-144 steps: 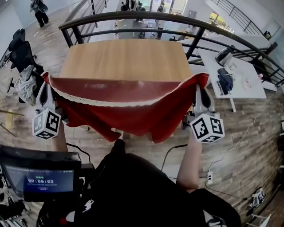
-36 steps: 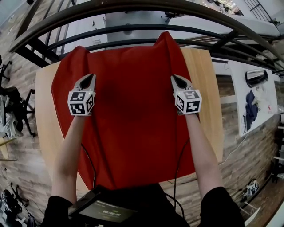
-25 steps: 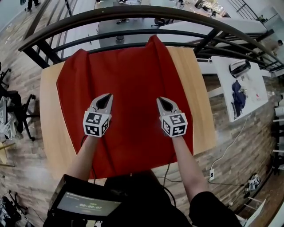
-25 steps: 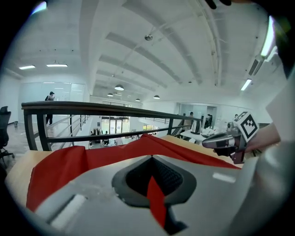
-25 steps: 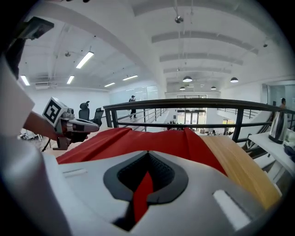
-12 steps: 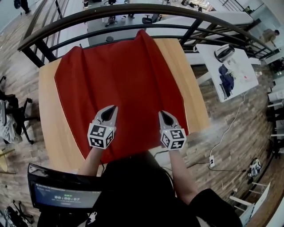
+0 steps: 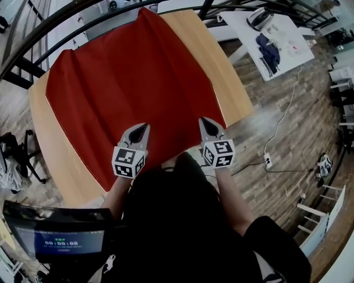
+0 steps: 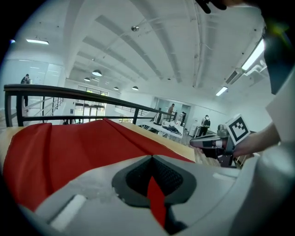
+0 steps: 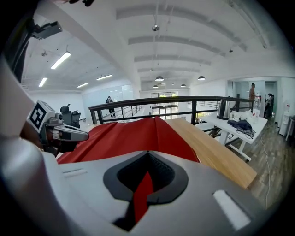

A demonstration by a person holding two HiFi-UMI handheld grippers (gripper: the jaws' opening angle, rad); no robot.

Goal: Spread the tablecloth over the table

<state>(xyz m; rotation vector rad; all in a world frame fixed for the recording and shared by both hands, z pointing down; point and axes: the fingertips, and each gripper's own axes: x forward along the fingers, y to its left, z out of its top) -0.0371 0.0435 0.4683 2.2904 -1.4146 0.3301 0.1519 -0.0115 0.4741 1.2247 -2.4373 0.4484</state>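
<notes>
Since a second ago you've drawn both hands back from the middle of the table (image 7: 224, 74) to its near edge, close against your body. The tablecloth (image 7: 121, 83) has come with them.

Your left claw (image 7: 141, 130) is closed tight with a sliver of red cloth pinched between its pads. Your right claw (image 7: 206, 124) is clamped on a red fold in the same way. Holding the near hem at two points side by side lets you pull evenly, which is probably why most of the cloth lies flat.

The cloth covers the middle of the tabletop but sits skewed. Bare wood shows along the left side and the right side, and a raised ridge (image 7: 146, 16) runs up to the far edge by the railing (image 7: 33, 50). The job looks mostly done. I'd judge that the ridge and the uneven margins need squaring before you let go.
</notes>
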